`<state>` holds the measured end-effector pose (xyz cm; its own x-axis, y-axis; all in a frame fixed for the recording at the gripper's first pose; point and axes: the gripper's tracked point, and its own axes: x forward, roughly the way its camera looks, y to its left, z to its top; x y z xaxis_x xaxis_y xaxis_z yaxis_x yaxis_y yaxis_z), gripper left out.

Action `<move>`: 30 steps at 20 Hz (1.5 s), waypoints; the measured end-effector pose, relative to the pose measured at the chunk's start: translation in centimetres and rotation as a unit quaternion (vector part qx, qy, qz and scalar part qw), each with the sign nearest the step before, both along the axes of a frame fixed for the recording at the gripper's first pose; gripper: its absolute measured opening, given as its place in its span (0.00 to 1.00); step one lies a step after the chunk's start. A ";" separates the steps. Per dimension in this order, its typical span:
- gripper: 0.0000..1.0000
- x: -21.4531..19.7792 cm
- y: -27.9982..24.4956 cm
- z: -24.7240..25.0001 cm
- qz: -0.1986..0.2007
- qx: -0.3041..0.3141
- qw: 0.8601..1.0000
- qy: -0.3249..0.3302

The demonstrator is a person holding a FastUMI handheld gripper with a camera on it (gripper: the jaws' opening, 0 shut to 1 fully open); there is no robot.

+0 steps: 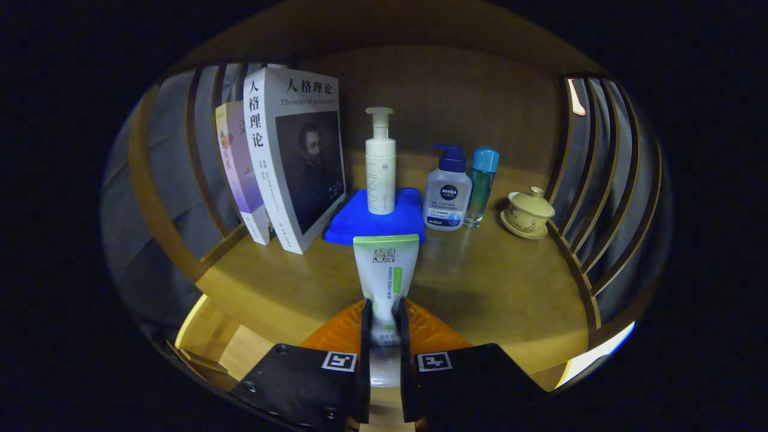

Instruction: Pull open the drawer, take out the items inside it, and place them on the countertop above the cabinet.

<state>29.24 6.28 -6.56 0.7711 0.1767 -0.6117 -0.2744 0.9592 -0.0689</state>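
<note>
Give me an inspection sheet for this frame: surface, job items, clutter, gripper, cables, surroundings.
Surface: wooden countertop, lit, bare in front.
Job's things: green-and-white tube held above the countertop, crimped end forward.
Clutter: two books leaning left; white pump bottle on blue cloth; blue-pump bottle; teal bottle; lidded cup on saucer.
Gripper: gripper shut on the tube.
Cables: nothing seen.
Surroundings: slatted wooden sides, wooden back panel.

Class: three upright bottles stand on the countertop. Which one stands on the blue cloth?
The tall white pump bottle; it stands on the blue cloth, while the other two stand on bare wood.
</note>
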 end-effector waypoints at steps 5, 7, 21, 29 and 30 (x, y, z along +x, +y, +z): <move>0.55 0.5 -0.6 1.0 -0.006 -0.036 0.998 -0.045; 1.00 0.6 -0.6 2.2 -0.013 -0.045 0.997 -0.068; 0.98 -12.1 -2.8 5.2 -0.033 -0.021 0.970 -0.241; 0.98 -19.4 -3.4 4.5 -0.048 0.002 0.960 -0.274; 0.98 -20.3 -3.3 4.3 -0.049 0.008 0.959 -0.279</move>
